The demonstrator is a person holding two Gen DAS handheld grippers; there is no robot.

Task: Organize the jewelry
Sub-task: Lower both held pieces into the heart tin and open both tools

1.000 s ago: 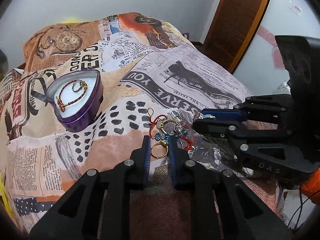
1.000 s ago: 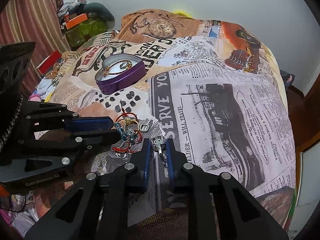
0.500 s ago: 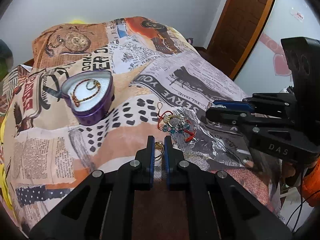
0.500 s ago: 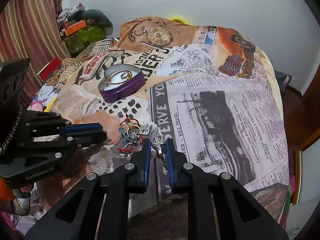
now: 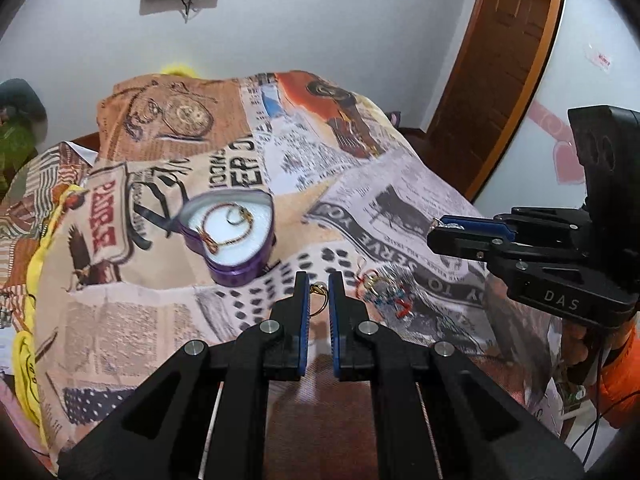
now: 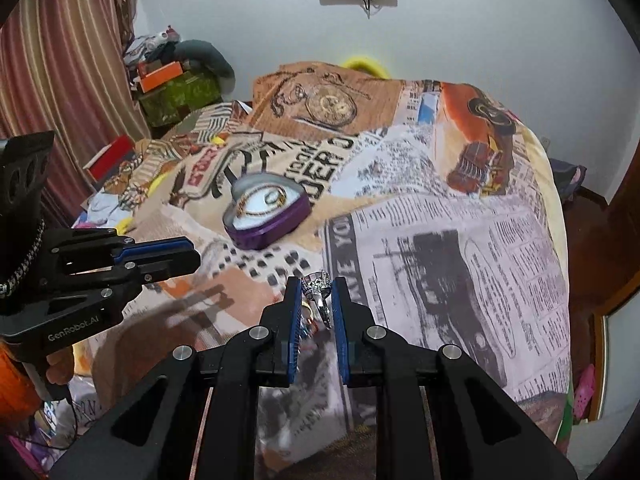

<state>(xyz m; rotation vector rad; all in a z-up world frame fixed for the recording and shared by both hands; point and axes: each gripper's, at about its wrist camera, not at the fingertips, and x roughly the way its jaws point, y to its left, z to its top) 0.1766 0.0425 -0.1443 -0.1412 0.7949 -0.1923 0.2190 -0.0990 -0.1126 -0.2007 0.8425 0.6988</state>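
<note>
Gold ring (image 5: 320, 298) clamped in left hand-held gripper (image 5: 319, 280).

Right gripper (image 6: 316, 294) clamps silver ring (image 6: 319, 289) — above bedspread (image 6: 440, 240).

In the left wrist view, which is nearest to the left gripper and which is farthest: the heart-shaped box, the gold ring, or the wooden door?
1. gold ring, held between the left gripper's pads.
2. heart-shaped box, just beyond, to the left on the bed.
3. wooden door, far right, past the bed.
</note>
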